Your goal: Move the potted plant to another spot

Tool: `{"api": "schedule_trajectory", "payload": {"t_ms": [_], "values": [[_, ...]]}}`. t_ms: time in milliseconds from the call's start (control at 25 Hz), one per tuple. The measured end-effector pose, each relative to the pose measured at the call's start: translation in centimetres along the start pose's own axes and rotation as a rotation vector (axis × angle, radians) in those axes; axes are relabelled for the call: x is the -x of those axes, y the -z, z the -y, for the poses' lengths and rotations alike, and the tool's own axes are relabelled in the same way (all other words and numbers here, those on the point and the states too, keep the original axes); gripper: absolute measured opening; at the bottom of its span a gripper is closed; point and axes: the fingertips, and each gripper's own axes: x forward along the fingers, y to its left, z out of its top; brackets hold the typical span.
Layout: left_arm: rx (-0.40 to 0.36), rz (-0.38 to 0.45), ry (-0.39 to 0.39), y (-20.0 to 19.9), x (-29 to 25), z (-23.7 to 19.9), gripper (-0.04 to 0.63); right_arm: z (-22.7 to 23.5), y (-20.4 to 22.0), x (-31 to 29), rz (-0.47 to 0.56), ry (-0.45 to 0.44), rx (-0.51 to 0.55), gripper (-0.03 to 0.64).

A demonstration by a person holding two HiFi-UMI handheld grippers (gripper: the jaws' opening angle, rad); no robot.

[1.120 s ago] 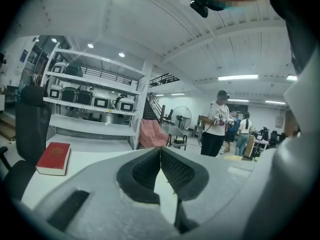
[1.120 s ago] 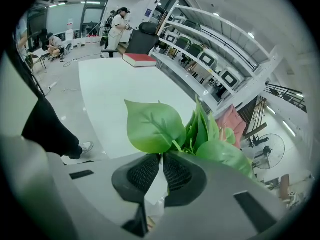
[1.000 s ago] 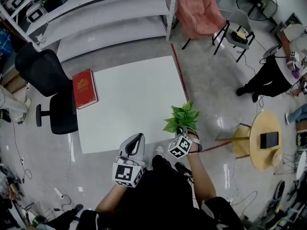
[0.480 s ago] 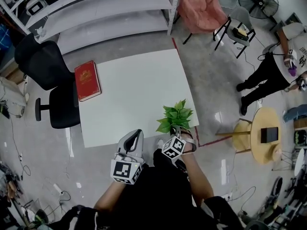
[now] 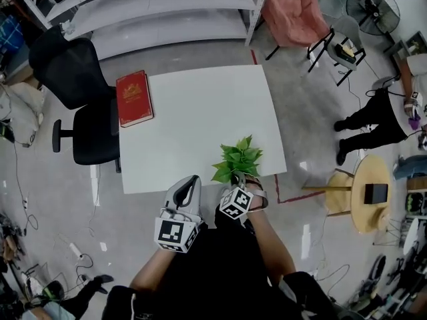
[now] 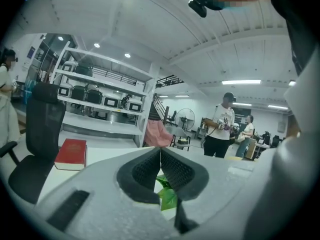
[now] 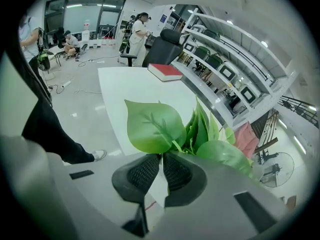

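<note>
The potted plant [image 5: 237,160] is a bunch of green leaves, hanging at the front edge of the white table [image 5: 200,105], right of its middle. My right gripper [image 5: 241,181] is shut on its base; the pot itself is hidden under the leaves and the gripper. In the right gripper view the leaves [image 7: 165,129] rise just past the closed jaws of that gripper [image 7: 162,159]. My left gripper [image 5: 191,184] is held beside it to the left, shut and holding nothing. From the left gripper [image 6: 160,151], one green leaf [image 6: 167,199] shows beyond the jaws.
A red book [image 5: 134,99] lies on the table's far left corner. A black office chair [image 5: 80,105] stands left of the table, white shelving [image 5: 167,12] behind it. A round wooden side table [image 5: 373,195] and a person [image 5: 373,115] are to the right.
My right gripper has carried the plant left, from over the floor by the table's right front corner to its front edge. The left gripper has stayed close to the body.
</note>
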Motion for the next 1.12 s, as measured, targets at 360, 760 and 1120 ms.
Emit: {"api": "schedule_trajectory", "payload": {"t_ms": [360,760,1120], "values": [[0.044,0.014,-0.088,0.2,2.6,-4.3,0.017,-2.7,-4.3,-1.9,0.028,-0.052,0.088,0.020],[0.111,0.028,-0.195,0.7,5.5,-8.3,0.017,-5.0,-7.6,-3.6,0.052,-0.092,0.208,0.020],[0.117,0.028,-0.232,0.8,6.7,-9.5,0.017,-5.8,-8.0,-4.1,0.056,-0.094,0.256,0.020]]}}
